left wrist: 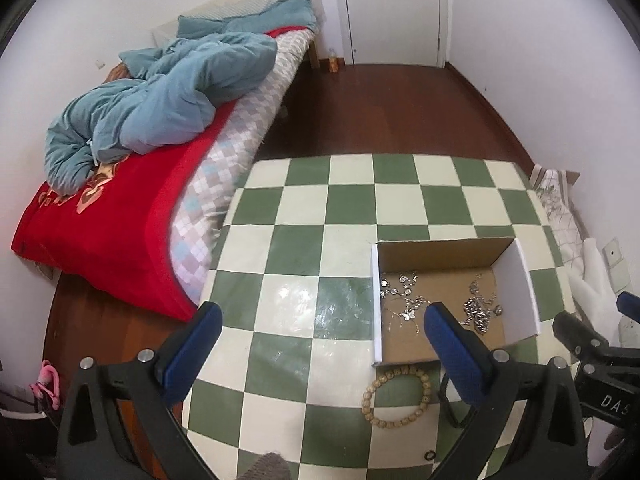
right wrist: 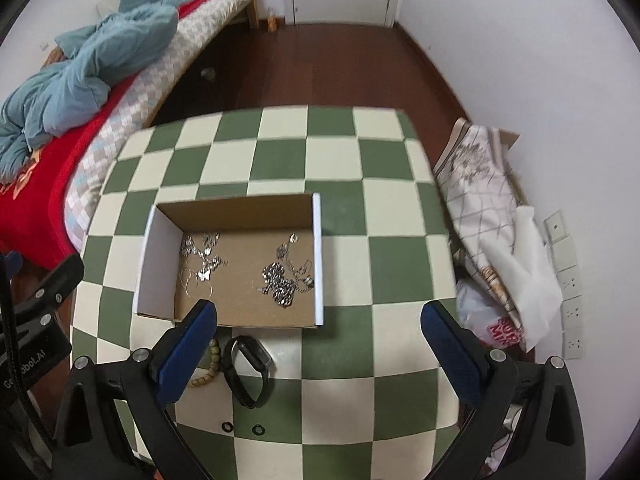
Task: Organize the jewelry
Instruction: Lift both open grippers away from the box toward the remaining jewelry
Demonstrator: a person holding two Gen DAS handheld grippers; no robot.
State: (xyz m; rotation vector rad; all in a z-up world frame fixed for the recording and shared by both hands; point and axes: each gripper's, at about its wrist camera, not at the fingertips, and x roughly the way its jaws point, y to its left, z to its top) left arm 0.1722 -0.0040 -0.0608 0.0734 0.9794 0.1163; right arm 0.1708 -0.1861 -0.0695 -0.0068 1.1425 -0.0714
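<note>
Left gripper [left wrist: 324,324], blue-padded jaws spread wide and empty, poised above the green-and-cream checkered tabletop [left wrist: 304,216]. Right gripper [right wrist: 318,320] likewise released, nothing between its pads, angled down over the same surface.

Just ahead of both, an open cardboard box [right wrist: 236,210] with white outer walls, set toward the near edge of the tabletop. Inside, on the brown floor, two loose clusters of silver jewelry: thin chains and a butterfly pendant [right wrist: 202,264] by one side wall, a heavier heap of chain links [right wrist: 280,282] by the opposite wall.

Outside the box, between its near wall and the near edge of the tabletop, a wooden bead bracelet [left wrist: 396,398] lying flat. Just beside it, a black wristband [right wrist: 248,368], partly hidden behind a finger in the left wrist view. Nearer the edge, two small dark rings [right wrist: 243,427], apart from each other.

Beyond the tabletop's left edge, a bed [left wrist: 120,220] with a red blanket and a rumpled blue quilt [left wrist: 160,104]. Past the far edge, dark wooden floor [right wrist: 328,68] running to a white door [left wrist: 392,8]. Off the right edge, folded patterned cloth [right wrist: 480,184] piled against the wall.
</note>
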